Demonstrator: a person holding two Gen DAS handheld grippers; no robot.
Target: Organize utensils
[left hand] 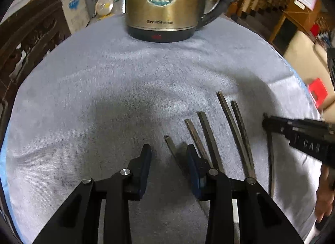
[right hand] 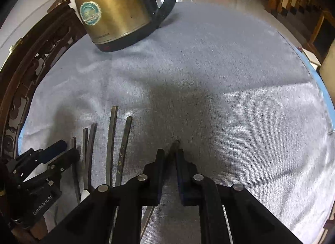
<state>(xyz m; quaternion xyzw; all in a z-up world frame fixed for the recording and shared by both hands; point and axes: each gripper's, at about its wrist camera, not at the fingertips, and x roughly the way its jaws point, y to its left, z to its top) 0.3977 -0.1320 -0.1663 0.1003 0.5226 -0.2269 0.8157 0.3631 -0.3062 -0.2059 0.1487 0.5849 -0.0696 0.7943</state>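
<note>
Several dark chopsticks (left hand: pixel 209 139) lie side by side on a grey cloth (left hand: pixel 125 97), their ends pointing away from me; they also show in the right wrist view (right hand: pixel 111 143). My left gripper (left hand: pixel 169 151) is open, low over the cloth just left of the row, with one chopstick (left hand: pixel 171 145) between its fingers. My right gripper (right hand: pixel 169 153) is shut on a single chopstick (right hand: pixel 174 144), whose end sticks out past the fingertips. It shows from the side in the left wrist view (left hand: pixel 266 121), and the left gripper shows in the right wrist view (right hand: pixel 65 149).
A brass-coloured electric kettle (left hand: pixel 165 5) with a black handle stands at the far side of the cloth, also in the right wrist view (right hand: pixel 117 11). A carved dark wooden chair back (left hand: pixel 27 40) stands at the left edge. Shelves and boxes lie beyond.
</note>
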